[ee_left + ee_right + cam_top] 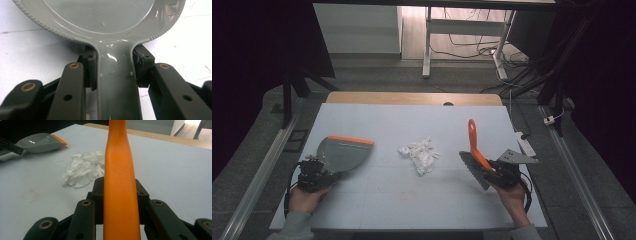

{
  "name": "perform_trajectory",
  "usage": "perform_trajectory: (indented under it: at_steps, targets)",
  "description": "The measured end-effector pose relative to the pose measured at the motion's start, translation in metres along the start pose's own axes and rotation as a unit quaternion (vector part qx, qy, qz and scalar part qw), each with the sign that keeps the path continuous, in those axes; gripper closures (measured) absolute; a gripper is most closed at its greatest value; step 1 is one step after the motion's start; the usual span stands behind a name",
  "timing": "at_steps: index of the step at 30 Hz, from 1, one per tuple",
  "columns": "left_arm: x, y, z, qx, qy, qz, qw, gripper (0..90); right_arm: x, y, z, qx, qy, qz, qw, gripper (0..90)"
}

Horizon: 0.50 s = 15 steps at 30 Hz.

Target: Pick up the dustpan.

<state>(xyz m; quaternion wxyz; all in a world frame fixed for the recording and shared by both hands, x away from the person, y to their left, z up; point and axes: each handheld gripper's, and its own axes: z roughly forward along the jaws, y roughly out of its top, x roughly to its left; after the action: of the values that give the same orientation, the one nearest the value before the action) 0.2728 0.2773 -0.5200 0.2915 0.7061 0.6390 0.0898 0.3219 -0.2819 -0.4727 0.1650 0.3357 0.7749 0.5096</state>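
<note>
The heap of crumpled white paper scraps (pixel 419 155) lies loose on the white table (pixel 377 200), between the two grippers and apart from both.

Left gripper (pixel 314 175): clamped on the handle of the grey dustpan (pixel 343 152). In the left gripper view both pads (pixel 91 67) press the sides of the narrow handle neck, with the pan (pixel 100 17) spreading out ahead of the jaws. Its orange lip (pixel 351 140) points away from the hand, not at the heap, which sits off to the pan's right.

Right gripper (pixel 494 172): clamped on the orange handle of the hand brush (pixel 475 150). In the right gripper view the handle (pixel 120 182) runs straight up between the jaws, with the scraps (pixel 83 168) ahead and to the left and the dustpan (pixel 40 143) farther off on that side. The bristle head (pixel 473 169) hangs left of the gripper, towards the heap.

Assessment: both tools are secured; sweeping has not begun. Recommended practice:
- Turn the pan so its orange lip faces the heap and lies flat on the table just beside it, leaving no gap for scraps to slide under.
- Bring the bristles down on the far side of the heap from the pan, then draw in short, low strokes toward the lip.
- Hold the pan steady against the push.
- The paper is light; fast strokes are likely to scatter it.
</note>
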Motion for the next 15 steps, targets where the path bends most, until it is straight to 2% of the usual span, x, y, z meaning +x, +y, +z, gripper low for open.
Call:
perform_trajectory:
  at_steps: [3, 4, 9, 11, 15]
  targets:
    - [0.002, 0.001, -0.003, -0.013, -0.006, 0.011, 0.9998, 61.1, 0.000, 0.001, -0.001, -0.001, -0.002, 0.000, 1.0000, 70.3]
    - [0.004, 0.001, -0.006, -0.025, -0.012, 0.016, 0.9995, 61.1, -0.001, 0.001, -0.002, -0.004, -0.003, 0.003, 1.0000, 70.3]
    - [0.010, 0.002, -0.009, -0.046, -0.029, 0.024, 0.9982, 61.1, -0.003, 0.002, -0.002, -0.010, -0.004, 0.010, 0.9999, 70.3]
    - [0.011, -0.001, -0.014, -0.064, -0.043, 0.035, 0.9964, 61.1, -0.004, 0.002, -0.002, -0.010, -0.008, 0.011, 0.9999, 70.3]
    - [0.011, 0.000, -0.017, -0.074, -0.059, 0.044, 0.9945, 61.1, -0.005, 0.004, -0.004, -0.015, -0.011, 0.013, 0.9997, 70.3]
